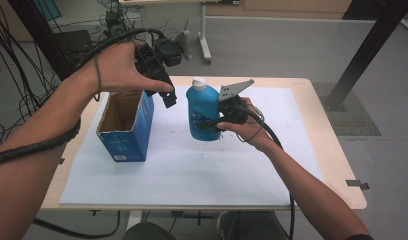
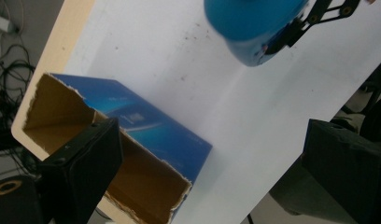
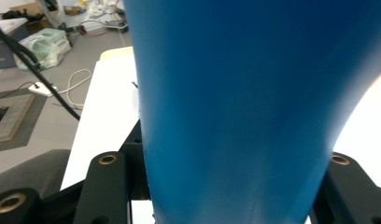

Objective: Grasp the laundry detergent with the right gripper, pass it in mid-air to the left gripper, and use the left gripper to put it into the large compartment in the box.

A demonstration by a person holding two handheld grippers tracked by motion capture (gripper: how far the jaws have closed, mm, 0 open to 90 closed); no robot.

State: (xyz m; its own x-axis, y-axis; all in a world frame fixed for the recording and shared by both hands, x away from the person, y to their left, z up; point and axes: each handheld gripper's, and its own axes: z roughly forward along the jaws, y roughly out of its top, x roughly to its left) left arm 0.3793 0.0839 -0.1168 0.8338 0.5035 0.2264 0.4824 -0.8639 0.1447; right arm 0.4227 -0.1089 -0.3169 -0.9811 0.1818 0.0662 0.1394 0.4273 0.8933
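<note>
A blue bottle (image 1: 202, 112) with a white cap stands upright over the middle of the table, and my right gripper (image 1: 215, 121) is shut on its lower body from the right. In the right gripper view the bottle (image 3: 235, 107) sits between both black jaws. Left of it stands an open-topped blue cardboard box (image 1: 126, 125), brown inside. My left gripper (image 1: 164, 92) hovers above the box's right rim. In the left gripper view its jaws stand wide open (image 2: 212, 177) with nothing between them, over the box (image 2: 151, 135), with the bottle (image 2: 254, 28) beyond.
A white sheet (image 1: 192, 170) covers most of the wooden table (image 1: 337, 150). Cables (image 1: 22, 90) hang at the left and lie on the floor. A white table leg (image 1: 205, 35) stands behind, and a black post (image 1: 367, 50) at the right.
</note>
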